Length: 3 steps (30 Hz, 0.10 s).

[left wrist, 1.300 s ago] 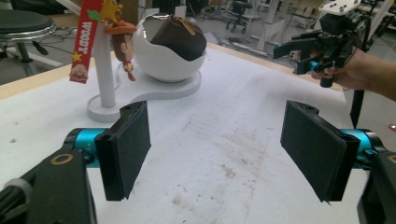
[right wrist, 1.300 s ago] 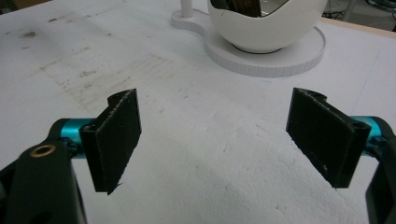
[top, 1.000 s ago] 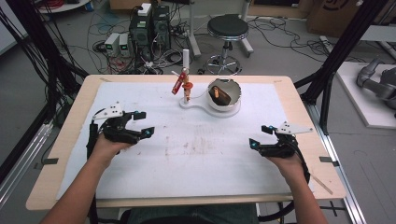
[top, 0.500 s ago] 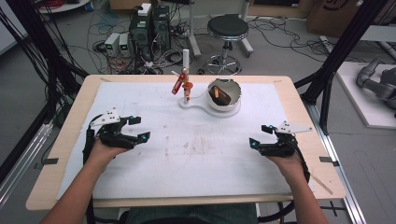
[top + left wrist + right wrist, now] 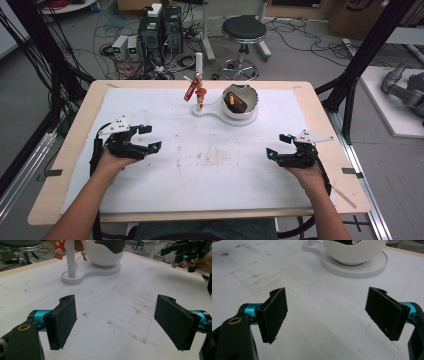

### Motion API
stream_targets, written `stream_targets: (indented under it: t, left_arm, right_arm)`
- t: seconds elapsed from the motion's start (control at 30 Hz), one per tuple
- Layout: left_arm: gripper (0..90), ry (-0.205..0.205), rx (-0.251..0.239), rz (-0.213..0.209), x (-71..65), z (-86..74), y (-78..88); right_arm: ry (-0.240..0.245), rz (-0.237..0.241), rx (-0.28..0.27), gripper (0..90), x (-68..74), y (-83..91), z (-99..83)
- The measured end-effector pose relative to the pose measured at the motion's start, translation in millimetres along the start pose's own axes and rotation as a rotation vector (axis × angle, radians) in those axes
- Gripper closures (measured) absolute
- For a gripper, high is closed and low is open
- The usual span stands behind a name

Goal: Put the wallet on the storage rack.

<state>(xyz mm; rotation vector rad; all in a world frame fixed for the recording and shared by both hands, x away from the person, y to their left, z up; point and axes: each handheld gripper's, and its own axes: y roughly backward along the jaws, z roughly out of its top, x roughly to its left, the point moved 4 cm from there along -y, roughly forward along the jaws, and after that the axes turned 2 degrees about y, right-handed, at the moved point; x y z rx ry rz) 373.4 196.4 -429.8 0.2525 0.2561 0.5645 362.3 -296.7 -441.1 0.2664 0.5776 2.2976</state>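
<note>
Both pairs of fingers stand wide apart and grip nothing; I confirm this from each gripper view, where bare table shows between the black pads (image 5: 62, 320).

Left side: my left gripper (image 5: 146, 138) rests low over the white table cover (image 5: 150, 200), pointed toward the middle of the table. Ahead of it and to its right sits the white stand (image 5: 220, 111), near the far edge. The stand's long axis runs roughly left to right across the table: an upright post (image 5: 200, 82) with a small figurine (image 5: 200, 95) and a red tag (image 5: 190, 89) at the left end, the egg-shaped bowl (image 5: 240, 100) at the right end.

Right side: my right gripper (image 5: 276, 146) lies ahead-left of that same bowl. I judge the two grippers about equally far from the stand, the left nearer the post, the right nearer the bowl.

View differences: the high view shows a brown object (image 5: 234, 100) inside the bowl. The left gripper view shows the post (image 5: 70, 258) rising from the base; the right gripper view shows the bowl's outer wall (image 5: 354, 252) close up, contents mostly hidden.
</note>
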Motion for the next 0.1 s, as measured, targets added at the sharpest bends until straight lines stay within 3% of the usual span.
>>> stream_targets:
  t: [0.1]
  left_arm:
    - [18.1, -0.005, 0.004, 0.005, -0.3, 0.3, 0.1]
  right_arm:
    - [0.004, 0.000, -0.006, 18.1, 0.3, 0.4, 0.3]
